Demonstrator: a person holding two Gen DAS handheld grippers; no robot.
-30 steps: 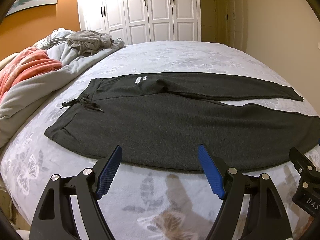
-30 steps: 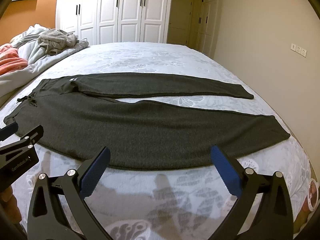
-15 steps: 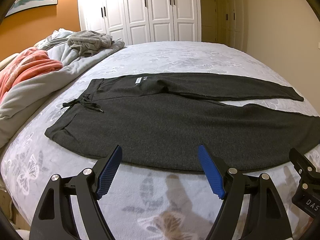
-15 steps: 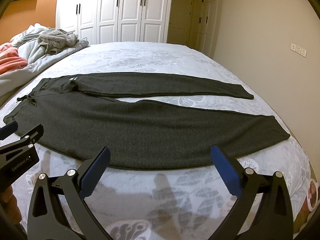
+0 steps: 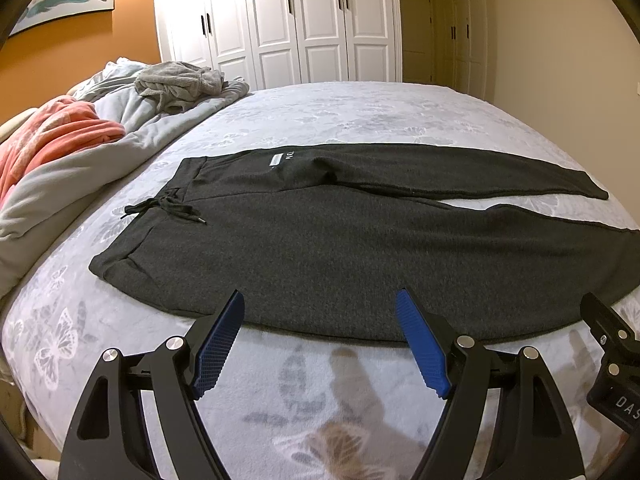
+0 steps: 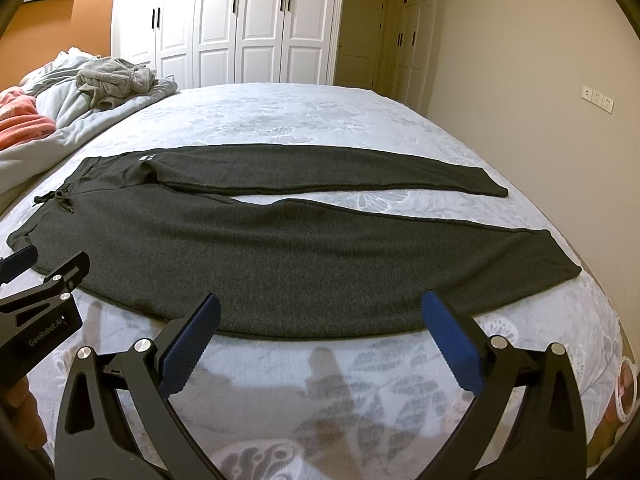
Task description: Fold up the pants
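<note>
Dark grey sweatpants (image 5: 320, 240) (image 6: 280, 248) lie flat across the bed, waistband and black drawstring (image 5: 168, 208) to the left, both legs stretched to the right with a gap between them. My left gripper (image 5: 320, 304) hovers open just short of the near hem, nothing between its blue pads. My right gripper (image 6: 320, 306) is also open and empty, in front of the near leg's lower edge. The left gripper's body shows at the left edge of the right wrist view, and the right gripper's body at the right edge of the left wrist view.
The bed (image 5: 340, 112) has a pale floral cover. A heap of grey bedding (image 5: 132, 120), an orange blanket (image 5: 52, 132) and a crumpled grey garment (image 5: 180, 82) lie at the far left. White wardrobe doors (image 5: 300, 20) stand behind, a beige wall (image 6: 520, 80) to the right.
</note>
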